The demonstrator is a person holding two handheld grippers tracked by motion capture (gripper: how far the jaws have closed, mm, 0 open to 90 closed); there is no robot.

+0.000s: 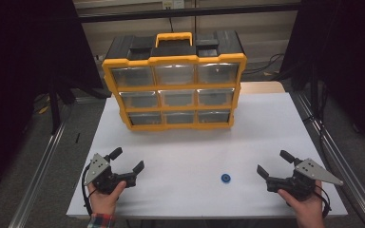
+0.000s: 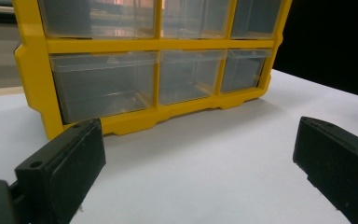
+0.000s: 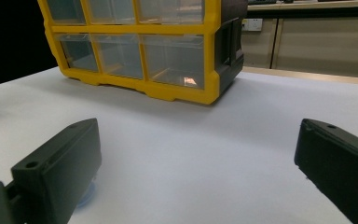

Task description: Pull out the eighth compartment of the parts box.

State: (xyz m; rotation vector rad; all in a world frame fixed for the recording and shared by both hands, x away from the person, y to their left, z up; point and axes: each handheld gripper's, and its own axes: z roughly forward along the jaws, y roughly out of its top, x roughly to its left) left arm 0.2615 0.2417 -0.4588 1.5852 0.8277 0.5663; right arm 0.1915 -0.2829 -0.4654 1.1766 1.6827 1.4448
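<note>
A yellow and black drawer cabinet [image 1: 175,88] with clear drawers stands at the back middle of the white table [image 1: 266,128]. A small blue ring [image 1: 226,178] lies on the table near the front, right of centre. My left gripper [image 1: 128,160] rests open at the front left, held by a hand, pointing toward the cabinet [image 2: 158,70]. My right gripper [image 1: 274,164] rests open at the front right, with the blue ring to its left. In the right gripper view a sliver of the blue ring [image 3: 85,199] peeks from behind the left jaw, and the cabinet [image 3: 168,51] stands ahead.
Metal rails [image 1: 43,166] run along both sides of the table. Dark curtains [image 1: 24,71] hang at left and right. A wooden strip [image 1: 261,87] shows behind the table's back right edge.
</note>
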